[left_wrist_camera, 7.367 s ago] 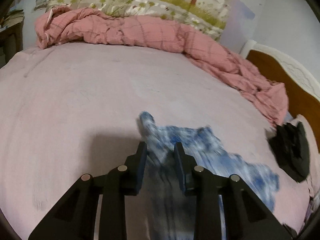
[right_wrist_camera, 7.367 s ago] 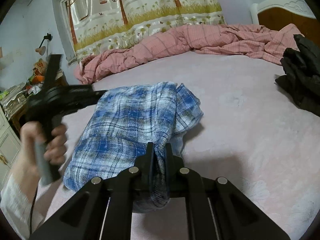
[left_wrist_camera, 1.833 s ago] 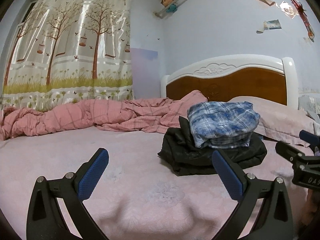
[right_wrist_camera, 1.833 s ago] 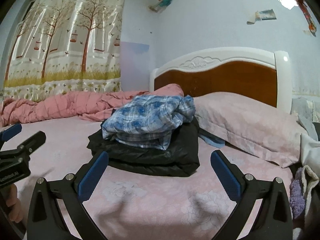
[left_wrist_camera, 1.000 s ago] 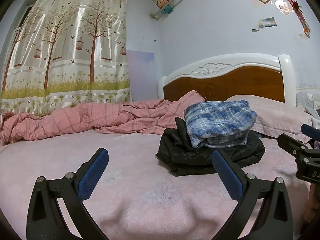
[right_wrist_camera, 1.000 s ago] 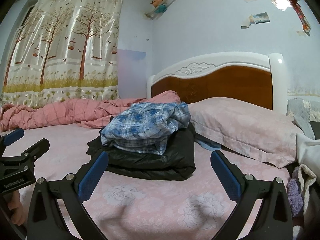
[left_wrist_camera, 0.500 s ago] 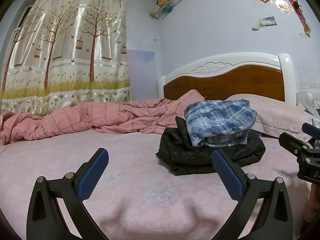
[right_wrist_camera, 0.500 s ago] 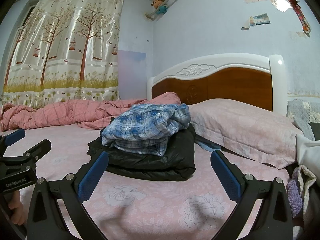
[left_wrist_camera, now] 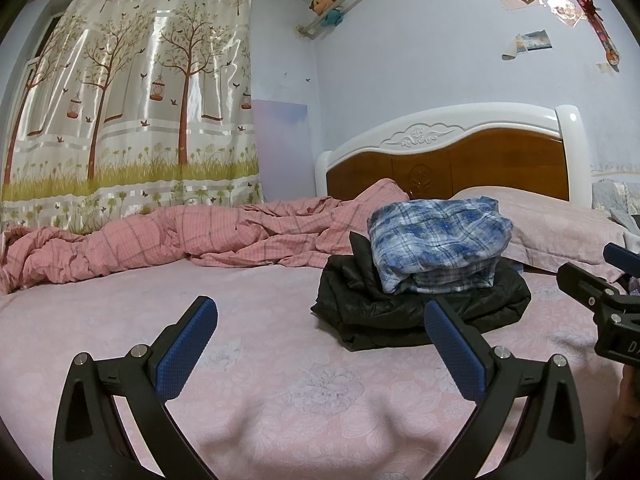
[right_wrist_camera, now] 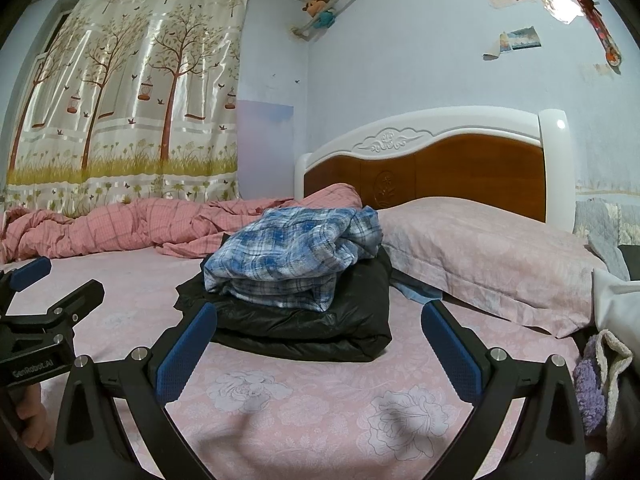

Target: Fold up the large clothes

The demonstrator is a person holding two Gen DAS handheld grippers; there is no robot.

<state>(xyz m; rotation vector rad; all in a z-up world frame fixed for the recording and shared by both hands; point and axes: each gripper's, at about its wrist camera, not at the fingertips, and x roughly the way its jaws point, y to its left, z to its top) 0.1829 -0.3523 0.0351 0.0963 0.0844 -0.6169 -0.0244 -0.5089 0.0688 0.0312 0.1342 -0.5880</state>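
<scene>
The folded blue plaid shirt lies on top of a folded black jacket on the pink bedsheet, near the pillow at the far right. This fold looks finished, so the sensible move is probably to fetch the next garment without knocking the stack. The left gripper and right gripper both hover above the sheet, jaws spread wide, holding and touching nothing
</scene>
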